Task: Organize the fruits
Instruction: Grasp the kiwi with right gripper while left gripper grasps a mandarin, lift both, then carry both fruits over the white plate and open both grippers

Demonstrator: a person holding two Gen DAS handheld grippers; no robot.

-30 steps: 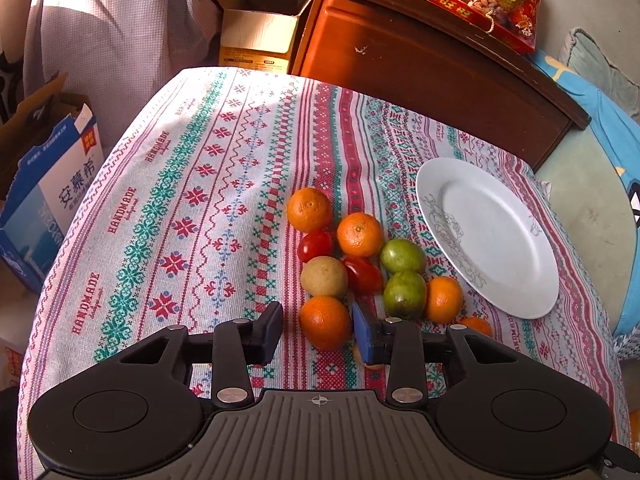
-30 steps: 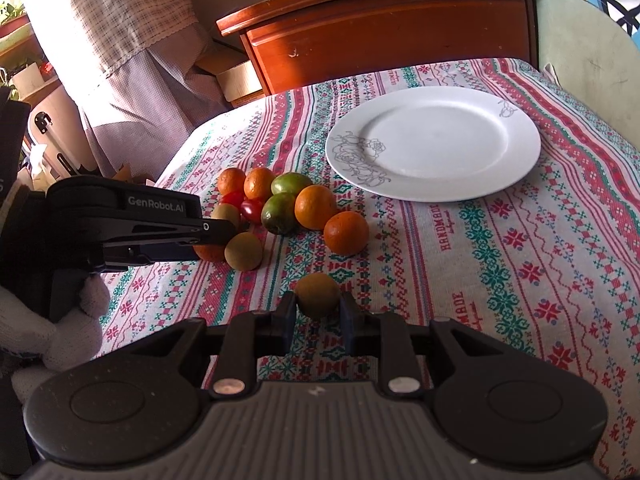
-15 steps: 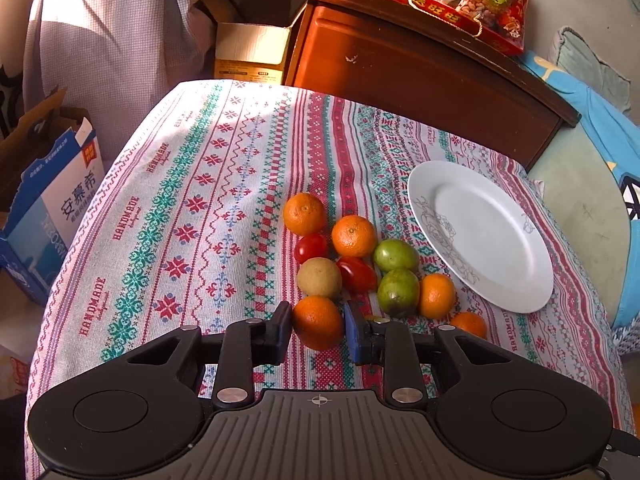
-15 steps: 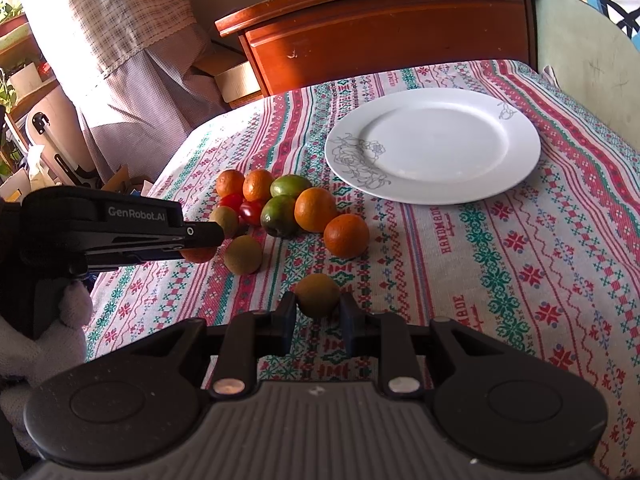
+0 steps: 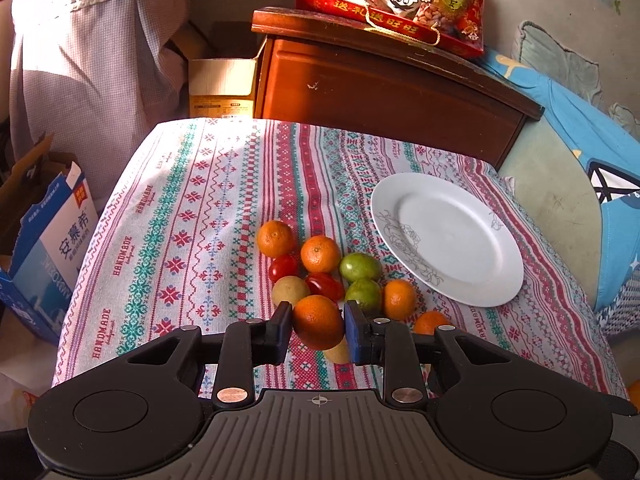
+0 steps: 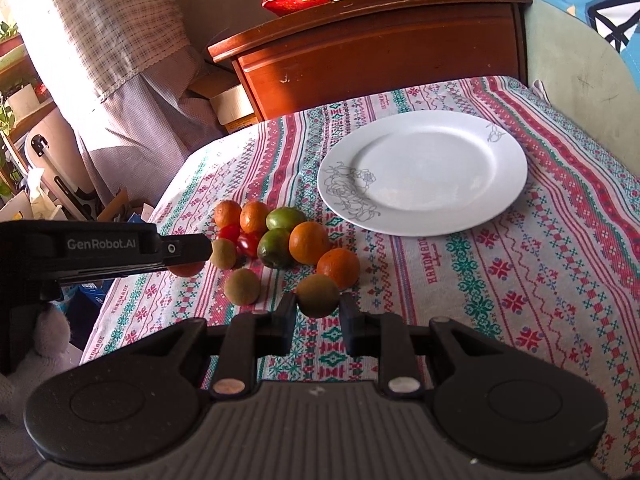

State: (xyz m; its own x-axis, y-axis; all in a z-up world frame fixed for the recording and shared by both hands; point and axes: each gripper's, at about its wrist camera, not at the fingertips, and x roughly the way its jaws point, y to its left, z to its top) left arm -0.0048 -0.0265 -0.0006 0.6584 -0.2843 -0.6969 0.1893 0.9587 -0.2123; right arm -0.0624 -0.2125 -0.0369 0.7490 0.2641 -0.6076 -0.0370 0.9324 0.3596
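Observation:
My left gripper (image 5: 317, 326) is shut on an orange (image 5: 318, 322) and holds it above the cloth, in front of the fruit pile. My right gripper (image 6: 318, 310) is shut on a brown-green round fruit (image 6: 317, 295) and holds it above the cloth. The pile (image 6: 272, 236) has oranges, two green fruits, red tomatoes and tan round fruits. A white plate (image 6: 424, 170) lies empty to the right of the pile; it also shows in the left wrist view (image 5: 444, 236). The left gripper (image 6: 188, 258) shows from the side in the right wrist view.
The table wears a patterned cloth (image 5: 192, 208). A wooden cabinet (image 5: 380, 88) with a red snack bag (image 5: 396, 0) stands behind it. Cardboard boxes (image 5: 40, 232) sit on the floor at left. A blue-covered seat (image 5: 580, 152) is at right.
My left gripper closed on the orange and lifted it off the cloth. My right gripper rose with its fruit; both views pulled back and up.

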